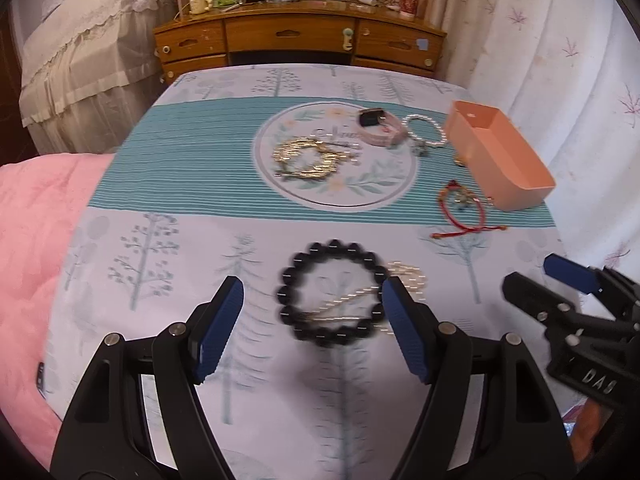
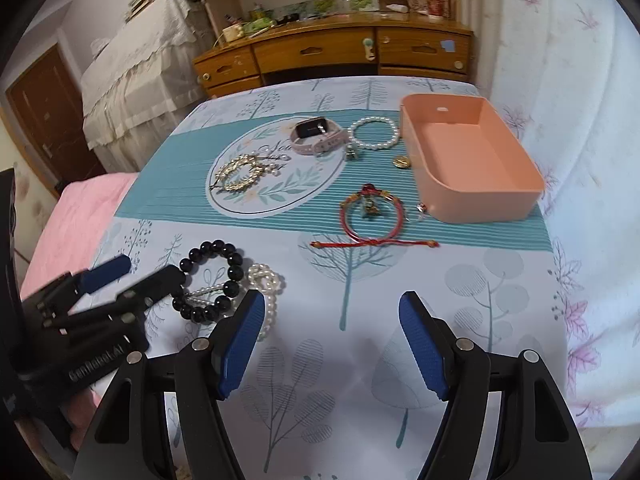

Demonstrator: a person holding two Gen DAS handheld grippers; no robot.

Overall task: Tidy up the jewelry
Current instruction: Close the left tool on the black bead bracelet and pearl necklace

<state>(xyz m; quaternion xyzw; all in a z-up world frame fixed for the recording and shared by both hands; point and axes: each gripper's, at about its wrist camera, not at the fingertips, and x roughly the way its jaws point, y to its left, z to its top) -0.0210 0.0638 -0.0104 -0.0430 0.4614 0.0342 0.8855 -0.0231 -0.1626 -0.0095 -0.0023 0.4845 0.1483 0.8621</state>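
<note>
A black bead bracelet (image 1: 288,284) lies on the tree-print bedsheet between the spread fingers of my left gripper (image 1: 314,320), which is open just above it; its pads do not press the beads. A pearl strand (image 2: 268,280) runs under and beside that bracelet (image 2: 234,268). My right gripper (image 2: 332,312) is open over bare sheet with nothing between its fingers. Farther off stands an empty peach box (image 2: 480,200). Near it lie a red string bracelet (image 2: 348,220), a white pearl bracelet (image 2: 352,134), a pink watch (image 2: 316,134), a gold chain (image 2: 240,176) and a small gold pendant (image 2: 401,161).
A pink blanket (image 1: 36,240) covers the bed's left side. Beyond the bed's far edge stands a cluttered wooden dresser (image 1: 300,36). A pale curtain (image 1: 560,60) hangs along the right. Each gripper shows at the edge of the other's view.
</note>
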